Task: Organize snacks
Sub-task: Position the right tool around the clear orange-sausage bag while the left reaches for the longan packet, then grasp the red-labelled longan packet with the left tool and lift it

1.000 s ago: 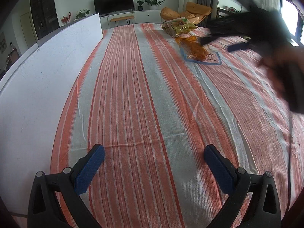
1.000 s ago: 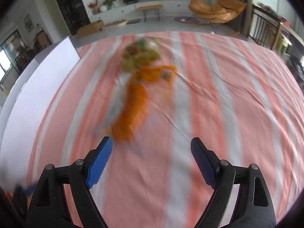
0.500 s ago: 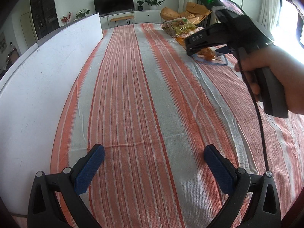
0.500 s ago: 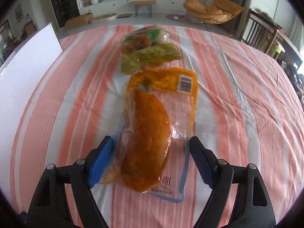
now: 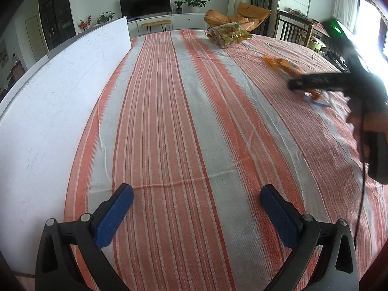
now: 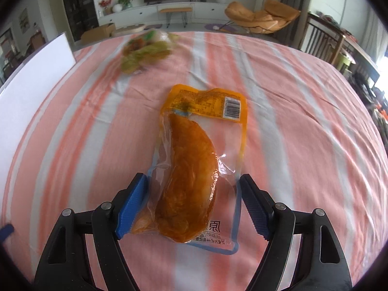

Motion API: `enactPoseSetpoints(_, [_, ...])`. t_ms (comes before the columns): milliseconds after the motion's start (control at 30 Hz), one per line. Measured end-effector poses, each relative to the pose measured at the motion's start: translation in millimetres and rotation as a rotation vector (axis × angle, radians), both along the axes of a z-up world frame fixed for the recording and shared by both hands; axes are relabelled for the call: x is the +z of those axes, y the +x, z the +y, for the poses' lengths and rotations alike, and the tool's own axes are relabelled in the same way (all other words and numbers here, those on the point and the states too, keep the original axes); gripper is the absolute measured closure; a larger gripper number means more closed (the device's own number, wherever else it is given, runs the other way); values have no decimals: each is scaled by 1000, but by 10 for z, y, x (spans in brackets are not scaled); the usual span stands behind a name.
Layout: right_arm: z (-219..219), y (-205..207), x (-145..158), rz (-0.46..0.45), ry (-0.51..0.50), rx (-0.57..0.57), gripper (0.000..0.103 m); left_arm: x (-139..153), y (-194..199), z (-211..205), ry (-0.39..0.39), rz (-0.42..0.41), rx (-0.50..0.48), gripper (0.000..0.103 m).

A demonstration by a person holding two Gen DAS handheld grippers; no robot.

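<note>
Orange vacuum-packed snack pouch (image 6: 191, 169) lies flat on the striped table (image 6: 303, 126) between your right gripper's (image 6: 194, 206) spread fingers, ungrasped, so close on it next; your left gripper (image 5: 196, 211) hovers released, empty.

The far snack bag (image 6: 148, 51) is smeared with blur. The right gripper (image 5: 312, 84) is blurred and hides part of the orange pouch (image 5: 281, 64).
</note>
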State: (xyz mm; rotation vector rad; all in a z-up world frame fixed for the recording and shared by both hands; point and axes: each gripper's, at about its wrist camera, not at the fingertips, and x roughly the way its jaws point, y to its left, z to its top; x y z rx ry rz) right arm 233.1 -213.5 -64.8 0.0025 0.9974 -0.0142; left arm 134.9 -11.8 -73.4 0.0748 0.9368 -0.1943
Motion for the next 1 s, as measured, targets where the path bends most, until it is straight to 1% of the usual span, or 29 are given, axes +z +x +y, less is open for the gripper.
enactPoseSetpoints(167, [-392,-255,9,-27,-5,-50,23,0,-2,0,0,0,4,0])
enactPoseSetpoints(400, [-757,-427,-9,-58,-8,-96,22,1,-4,-1,0,0,4,0])
enactPoseSetpoints(633, [-795,-416,-23,-69,0,-104,20,2,-1,-1,1,0,5,0])
enactPoseSetpoints(667, [-799,-411,-26,-69,1,-104,20,3,12,-4,4,12,7,0])
enactPoseSetpoints(700, [-813,-417,-35,-69,0,-104,20,20,64,-8,0,50,20,0])
enactPoseSetpoints(733, [-813,-413,-36,-69,0,-103,20,73,136,2,-44,81,37,1])
enactPoseSetpoints(767, [-813,-424,-37,-70,0,-103,20,162,208,15,-107,83,45,1])
enactPoseSetpoints(833, [-810,-421,-37,-70,0,-104,20,458,456,12,-244,45,60,1])
enactPoseSetpoints(867, [-812,-424,-37,-70,0,-104,20,612,626,-26,-282,29,62,1])
enactPoseSetpoints(933, [-811,-426,-36,-70,0,-104,20,913,1090,-199,-317,28,25,0])
enactPoseSetpoints(967, [-811,-424,-37,-70,0,-104,20,1025,1322,-310,-318,30,3,0])
enactPoseSetpoints(1000, [-811,-422,-37,-70,1,-104,20,1129,1596,-435,-300,30,-20,0])
